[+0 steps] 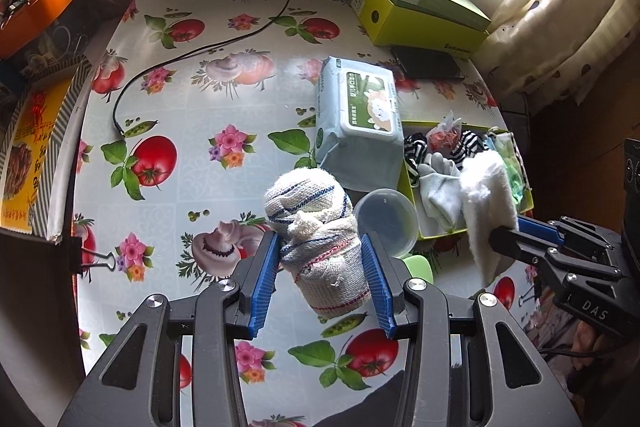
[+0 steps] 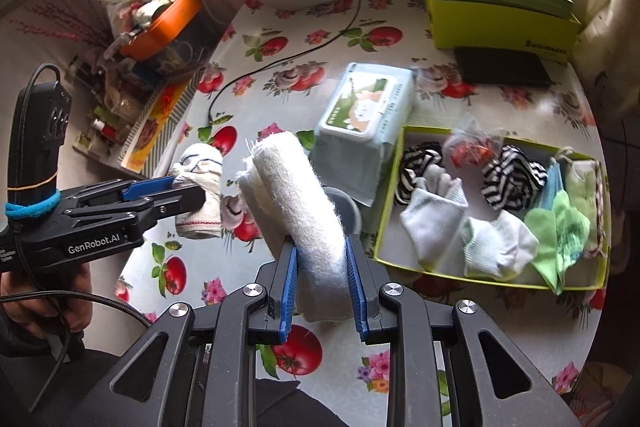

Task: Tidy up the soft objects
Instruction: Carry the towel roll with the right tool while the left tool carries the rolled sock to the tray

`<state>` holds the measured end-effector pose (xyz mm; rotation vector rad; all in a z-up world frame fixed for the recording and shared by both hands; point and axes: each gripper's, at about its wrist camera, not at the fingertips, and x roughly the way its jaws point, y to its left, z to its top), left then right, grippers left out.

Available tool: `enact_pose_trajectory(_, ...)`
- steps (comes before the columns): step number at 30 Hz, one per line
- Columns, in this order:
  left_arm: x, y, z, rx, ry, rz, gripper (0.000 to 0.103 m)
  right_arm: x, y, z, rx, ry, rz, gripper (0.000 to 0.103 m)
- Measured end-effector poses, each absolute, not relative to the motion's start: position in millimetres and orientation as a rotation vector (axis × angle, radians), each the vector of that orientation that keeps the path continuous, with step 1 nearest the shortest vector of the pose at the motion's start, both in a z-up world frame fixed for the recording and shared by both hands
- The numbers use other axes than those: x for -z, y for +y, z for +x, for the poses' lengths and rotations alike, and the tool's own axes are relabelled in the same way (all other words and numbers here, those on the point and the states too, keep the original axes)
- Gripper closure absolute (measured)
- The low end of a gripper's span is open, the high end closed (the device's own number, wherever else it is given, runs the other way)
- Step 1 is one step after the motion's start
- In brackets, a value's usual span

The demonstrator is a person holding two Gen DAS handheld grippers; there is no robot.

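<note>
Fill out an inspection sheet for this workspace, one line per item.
Surface: table under a fruit-and-flower print cloth.
Job's things: rolled striped cloth in left tool; fluffy white towel in right tool; yellow-green tray holds socks.
Clutter: wet-wipes pack, clear plastic lid, green shoebox, binder clip.
Grippers: both tools shut on their cloths.
Cables: black cable lies across the table.
Surroundings: curtain, orange bin.

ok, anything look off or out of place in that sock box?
One thing: a small clear plastic bag of red-orange bits sits among the socks at the back of the yellow-green cardboard box. It is not a soft item like the rest. Socks lie loose, nothing spilled.
</note>
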<state>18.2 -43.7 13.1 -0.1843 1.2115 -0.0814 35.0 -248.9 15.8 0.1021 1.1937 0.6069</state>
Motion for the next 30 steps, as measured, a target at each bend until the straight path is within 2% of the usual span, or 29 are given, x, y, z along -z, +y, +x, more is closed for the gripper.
enact_pose_trajectory(30,-23,-86,34,0.102,1.240,-0.108,0.059,16,-407,48,-0.292,1.181,0.367,0.081)
